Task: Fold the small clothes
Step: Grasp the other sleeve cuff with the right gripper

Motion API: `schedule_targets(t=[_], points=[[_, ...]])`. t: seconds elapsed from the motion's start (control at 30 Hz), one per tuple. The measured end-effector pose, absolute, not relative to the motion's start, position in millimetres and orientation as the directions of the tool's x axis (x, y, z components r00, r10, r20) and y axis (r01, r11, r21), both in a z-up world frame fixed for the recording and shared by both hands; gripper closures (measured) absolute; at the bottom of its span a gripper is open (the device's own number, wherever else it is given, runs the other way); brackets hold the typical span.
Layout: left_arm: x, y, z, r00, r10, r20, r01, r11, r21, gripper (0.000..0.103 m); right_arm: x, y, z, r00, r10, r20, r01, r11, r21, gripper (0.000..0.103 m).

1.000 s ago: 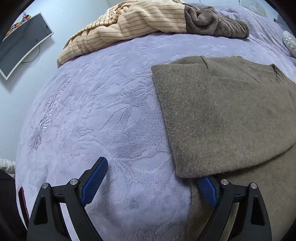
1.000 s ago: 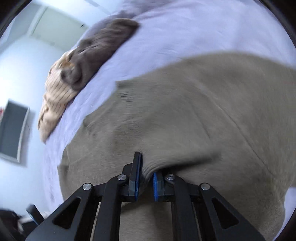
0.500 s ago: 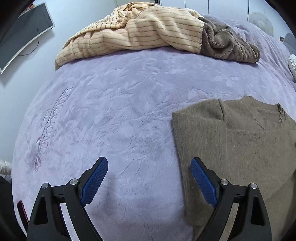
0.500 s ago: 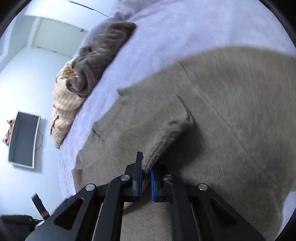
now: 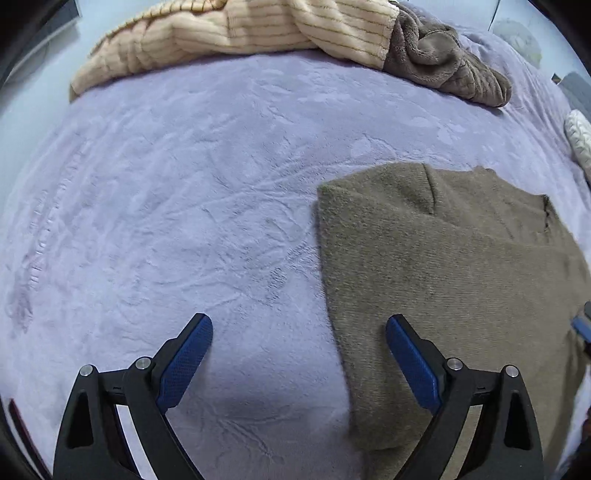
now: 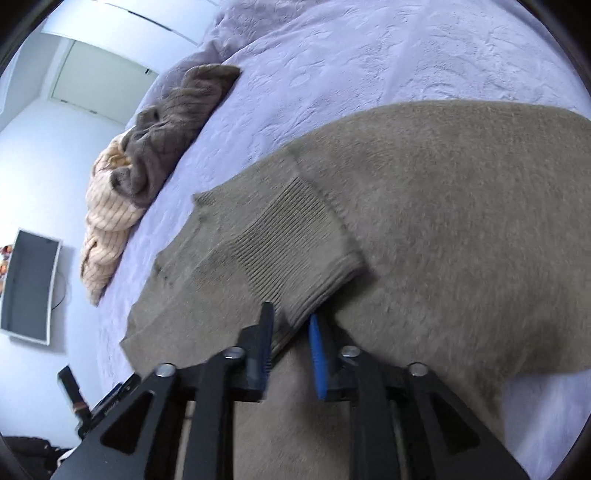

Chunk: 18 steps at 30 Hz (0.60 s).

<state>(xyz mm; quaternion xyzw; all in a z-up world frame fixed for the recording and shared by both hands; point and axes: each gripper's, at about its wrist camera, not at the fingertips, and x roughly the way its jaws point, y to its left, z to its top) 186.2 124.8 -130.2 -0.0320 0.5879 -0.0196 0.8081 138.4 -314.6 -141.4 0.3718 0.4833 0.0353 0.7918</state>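
An olive-brown knit sweater (image 5: 443, 277) lies folded flat on the lavender blanket (image 5: 166, 203). My left gripper (image 5: 297, 325) hangs wide open above the sweater's left edge, one finger over the blanket, the other over the knit, holding nothing. In the right wrist view a sleeve lies folded across the sweater (image 6: 461, 177), and its ribbed cuff (image 6: 295, 251) reaches between the fingers of my right gripper (image 6: 291, 321). Those jaws are opening, and the blue pads stand a little apart from the cuff's edge.
A cream striped garment (image 5: 240, 29) and a brown fleece garment (image 5: 443, 62) are heaped at the bed's far side. A monitor (image 6: 29, 284) hangs on the pale wall beyond the bed. A white knitted item (image 5: 580, 140) sits at the right edge.
My right gripper carried the sleeve cuff across the sweater body, laid it down and parted its jaws. My left gripper, open throughout, slid off the sweater's near edge and tipped further down.
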Motion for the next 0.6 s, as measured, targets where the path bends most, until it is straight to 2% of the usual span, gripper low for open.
schedule_targets(t=[0.03, 0.07, 0.17, 0.27, 0.6], points=[[189.0, 127.1, -130.8, 0.296, -0.089, -0.951, -0.014, 0.995, -0.098, 0.007, 135.8, -309.3, -139.4, 0.525, 0.446, -0.725, 0.278, 0.715, 0.642, 0.044], [191.1, 127.6, -129.3, 0.296, -0.086, -0.951, -0.024, 0.995, -0.098, 0.007, 131.8, -303.9, -136.9, 0.520, 0.466, -0.716, 0.255, 0.715, 0.650, 0.042], [188.6, 118.3, -113.2, 0.348, -0.083, -0.934, -0.022, 0.995, -0.097, 0.007, 117.8, -295.5, -131.7, 0.487, 0.471, -0.736, 0.243, 0.736, 0.632, 0.042], [175.8, 93.4, -99.0, 0.381, -0.066, -0.922, 0.023, 0.998, -0.062, 0.007, 96.2, -316.0, -133.9, 0.488, 0.446, -0.750, 0.319, 0.709, 0.629, 0.042], [130.5, -51.2, -94.5, 0.361, -0.145, -0.921, 0.209, 0.975, -0.072, 0.007, 1.7, -436.2, -140.3, 0.566, 0.319, -0.761, 0.549, 0.543, 0.636, 0.042]])
